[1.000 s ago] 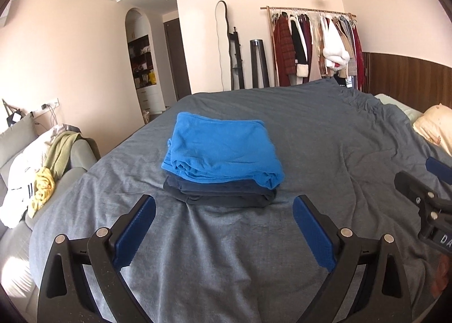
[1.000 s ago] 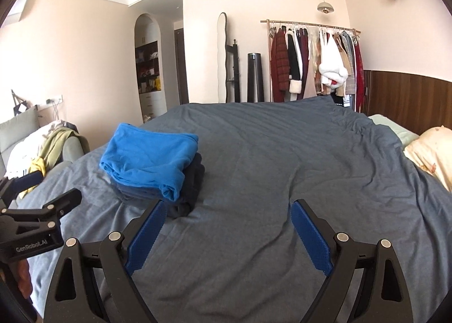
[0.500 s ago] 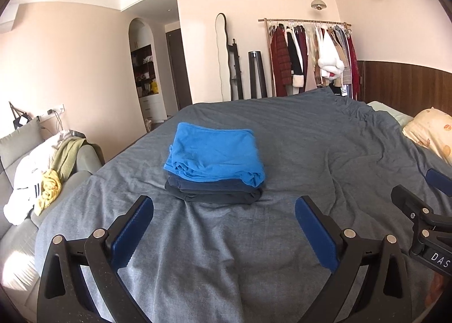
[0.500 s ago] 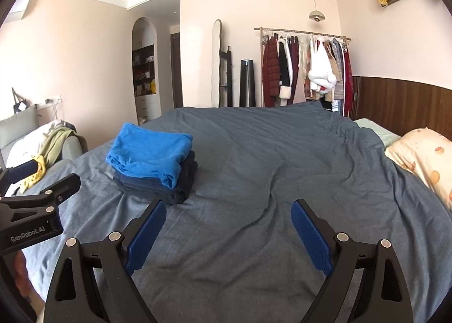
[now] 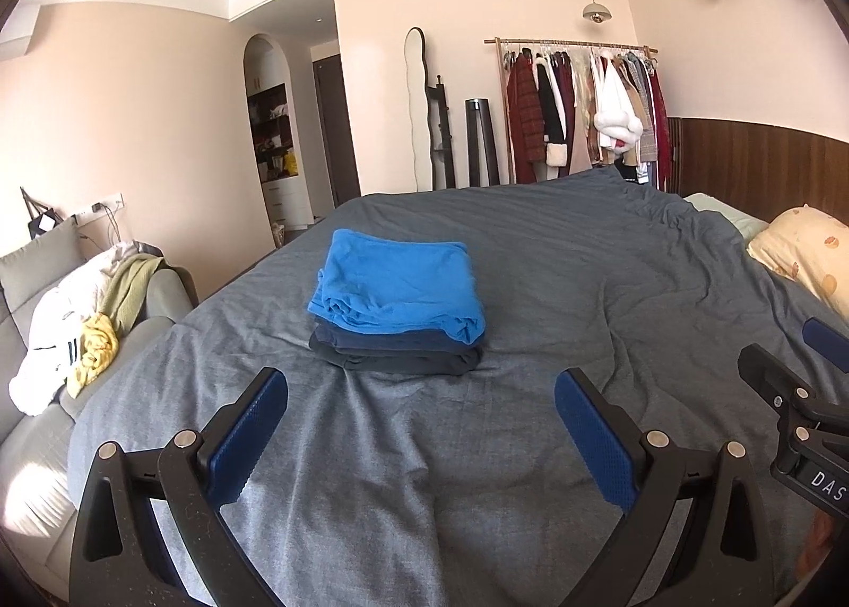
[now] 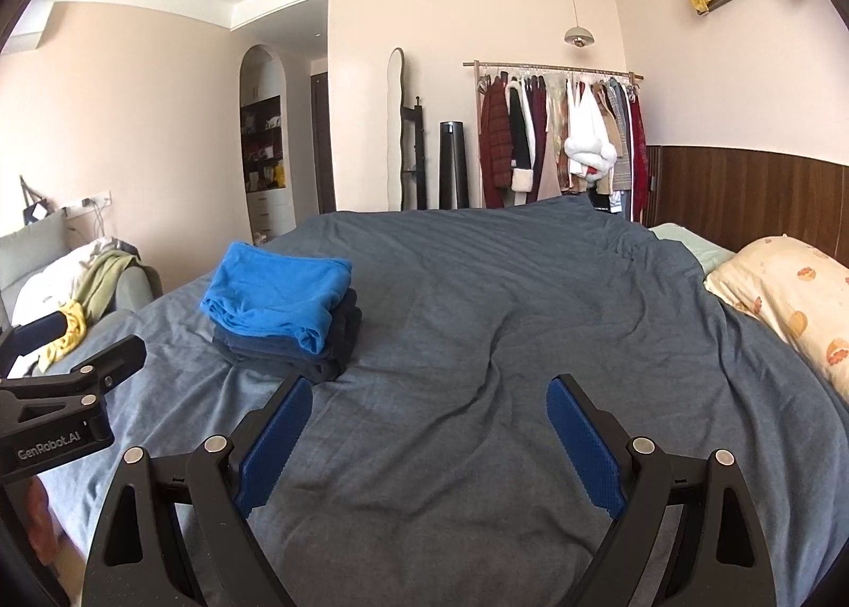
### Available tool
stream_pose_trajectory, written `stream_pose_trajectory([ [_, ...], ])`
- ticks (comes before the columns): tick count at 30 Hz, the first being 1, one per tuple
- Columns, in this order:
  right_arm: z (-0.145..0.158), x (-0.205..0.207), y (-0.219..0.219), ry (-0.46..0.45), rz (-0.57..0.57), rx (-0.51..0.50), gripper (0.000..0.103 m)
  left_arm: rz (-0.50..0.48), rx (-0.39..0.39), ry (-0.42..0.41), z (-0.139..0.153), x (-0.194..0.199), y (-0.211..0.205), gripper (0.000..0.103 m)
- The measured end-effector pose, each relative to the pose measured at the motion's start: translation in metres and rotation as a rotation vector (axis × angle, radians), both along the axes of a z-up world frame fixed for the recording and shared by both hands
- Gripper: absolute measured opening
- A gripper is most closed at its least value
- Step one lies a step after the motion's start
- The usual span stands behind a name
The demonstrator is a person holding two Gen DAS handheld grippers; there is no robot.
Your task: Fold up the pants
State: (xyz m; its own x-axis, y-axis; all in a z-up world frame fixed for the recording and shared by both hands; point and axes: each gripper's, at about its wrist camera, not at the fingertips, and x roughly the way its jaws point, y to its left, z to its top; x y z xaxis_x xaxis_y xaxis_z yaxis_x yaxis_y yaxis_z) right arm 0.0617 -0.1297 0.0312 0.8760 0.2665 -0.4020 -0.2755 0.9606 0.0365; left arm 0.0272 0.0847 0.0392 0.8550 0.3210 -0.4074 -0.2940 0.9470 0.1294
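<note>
Pants (image 5: 395, 288), bright blue and folded, sit on top of a dark folded pile (image 5: 398, 355) on the bed (image 5: 530, 257). I see my left tongs (image 5: 422, 426) and right tongs (image 6: 430, 421) wide open, holding nothing, tipped slightly down over bare blanket. A pillow (image 6: 785, 299) lies far right.

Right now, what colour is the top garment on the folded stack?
Bright blue. The top garment lies on darker navy folded pieces; it shows best in the left wrist view.

Pink-walled bedroom (image 5: 159, 119), grey bed (image 5: 583, 257), clothes rack (image 5: 578, 108).
</note>
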Motion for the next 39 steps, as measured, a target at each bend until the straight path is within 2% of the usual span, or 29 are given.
stream_pose_trajectory([
  [14,0.002,-0.005,0.0,-0.007,0.009,0.001,0.091,0.001,-0.004,0.008,-0.002,-0.006,-0.004,0.103],
  [22,0.0,-0.005,0.0,-0.004,0.007,0.002,0.091,0.025,0.028,0.016,-0.005,-0.001,-0.006,0.103],
  [39,-0.003,-0.005,-0.002,0.004,0.006,0.002,0.091,0.011,0.029,0.03,-0.008,0.006,-0.004,0.103],
])
